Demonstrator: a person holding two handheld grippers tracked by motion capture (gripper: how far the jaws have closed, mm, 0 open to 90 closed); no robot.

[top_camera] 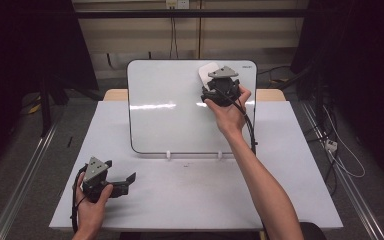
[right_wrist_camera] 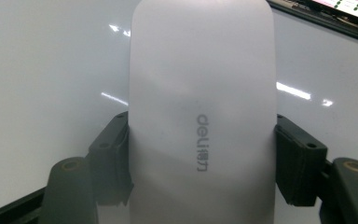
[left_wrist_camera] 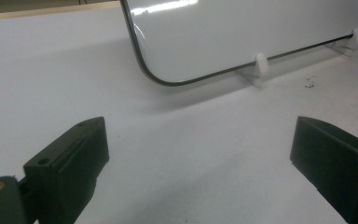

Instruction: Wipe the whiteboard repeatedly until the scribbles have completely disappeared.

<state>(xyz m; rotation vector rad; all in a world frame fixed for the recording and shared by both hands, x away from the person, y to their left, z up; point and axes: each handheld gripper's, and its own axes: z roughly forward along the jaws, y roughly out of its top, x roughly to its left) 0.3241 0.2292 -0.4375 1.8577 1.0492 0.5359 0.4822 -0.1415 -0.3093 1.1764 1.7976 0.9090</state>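
At the near left of the bench [top_camera: 190,200], the left gripper [top_camera: 122,181] rests low over the white surface, held in the person's left hand [top_camera: 92,202], with its grey three-cornered plate on top and its fingers [left_wrist_camera: 70,163] pointing toward the right. In the left gripper view those fingers stand wide apart and released, with only bare bench between them; beyond them the rounded near-left corner of the whiteboard [left_wrist_camera: 242,37] shows, propped in small white clips [left_wrist_camera: 260,63] along its lower edge.

The whiteboard [top_camera: 170,110] stands at the middle of the bench toward the far side, leaning back, its dark-edged white face catching streaks of reflected light.

At the far right of the board, the right gripper [top_camera: 215,80] is held up against the board's upper right corner by the person's right hand [top_camera: 228,112], the forearm reaching in from the near right. Its fingers [right_wrist_camera: 114,154] are clenched on a white eraser [right_wrist_camera: 203,112], one pad pressing each long side. In the right gripper view the eraser is a smooth, rounded white block with grey lettering down its back, lying against the whiteboard's face. In the high view the eraser [top_camera: 207,71] pokes out just to the upper left of the gripper, touching the board near its top edge.
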